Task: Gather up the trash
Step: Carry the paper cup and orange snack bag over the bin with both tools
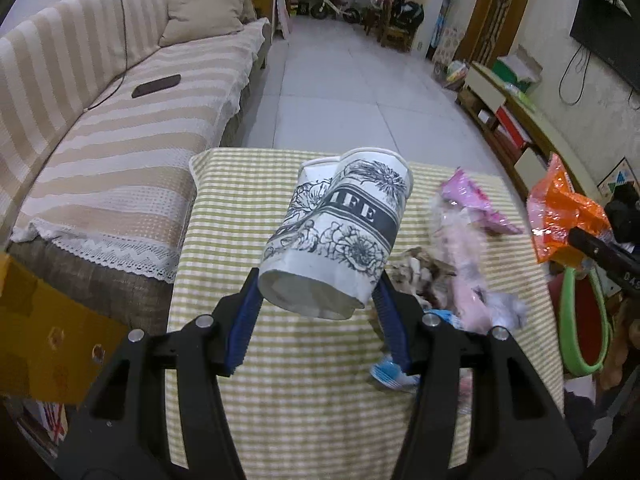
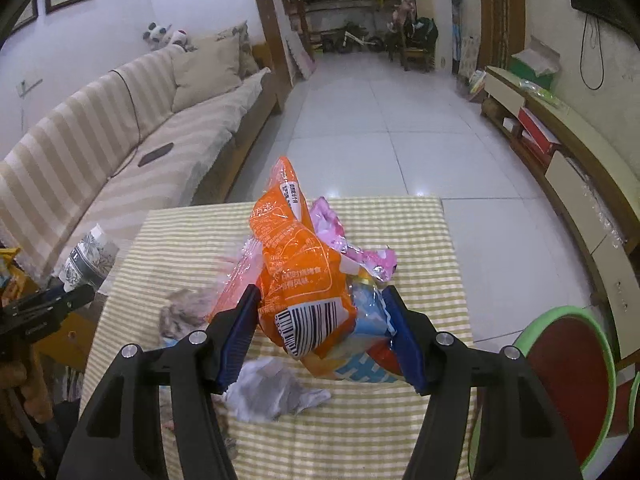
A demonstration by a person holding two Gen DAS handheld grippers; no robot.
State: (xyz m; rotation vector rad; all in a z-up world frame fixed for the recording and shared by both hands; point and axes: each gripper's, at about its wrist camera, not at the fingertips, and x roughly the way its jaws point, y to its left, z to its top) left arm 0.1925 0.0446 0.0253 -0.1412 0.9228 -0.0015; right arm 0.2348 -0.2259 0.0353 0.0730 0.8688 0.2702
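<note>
Both the left gripper [image 1: 318, 296] and right gripper [image 2: 320, 320] are raised, fingers clamped on loads.

Held in the left gripper [image 1: 318, 298]: white flower-printed paper cup [image 1: 340, 232], above the green-striped tablecloth [image 1: 304, 400]. Toward the cloth's right edge: pink plastic wrappers [image 1: 468, 216]. In the right gripper [image 2: 320, 332]: orange foil snack bag [image 2: 300, 276], over crumpled grey tissue [image 2: 272, 392]. Beyond the left edge: striped beige sofa [image 1: 120, 120].

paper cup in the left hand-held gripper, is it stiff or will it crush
The paper cup probably crushes easily: its wall already looks dented between the left hand-held gripper fingers. It likely weighs little, held tilted by its base. Set down sideways, it may roll.
</note>
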